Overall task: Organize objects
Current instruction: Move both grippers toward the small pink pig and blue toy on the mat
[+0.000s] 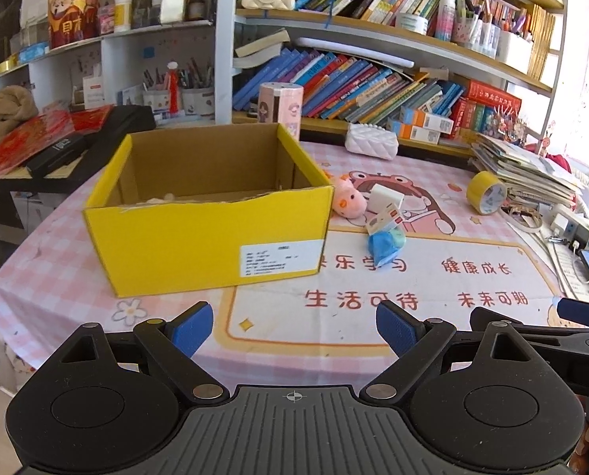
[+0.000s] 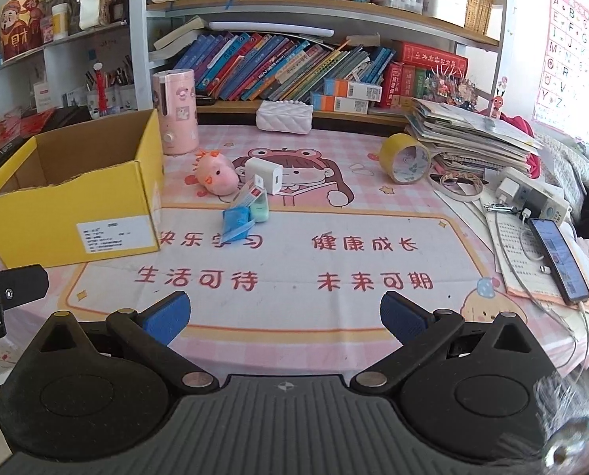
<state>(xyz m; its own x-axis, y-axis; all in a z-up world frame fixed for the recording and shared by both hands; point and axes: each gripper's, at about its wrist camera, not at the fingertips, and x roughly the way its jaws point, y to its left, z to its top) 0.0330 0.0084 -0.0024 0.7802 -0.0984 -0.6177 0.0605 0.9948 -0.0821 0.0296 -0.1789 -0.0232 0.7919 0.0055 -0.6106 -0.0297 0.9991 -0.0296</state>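
Both tools, left (image 1: 292,326) and right (image 2: 284,314), gape empty; yellow box (image 1: 199,237) contents unclear.

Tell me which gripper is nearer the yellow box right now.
Left. The left gripper sits open just in front of the yellow box, facing its near wall. The right gripper is open too, but off to the box's right, facing the bare mat.

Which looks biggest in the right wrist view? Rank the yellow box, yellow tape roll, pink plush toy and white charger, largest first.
1. yellow box, by far.
2. yellow tape roll and pink plush toy: too alike to rank.
3. white charger, smallest.
All lie at roughly similar depth, though the box sits somewhat nearer the camera.
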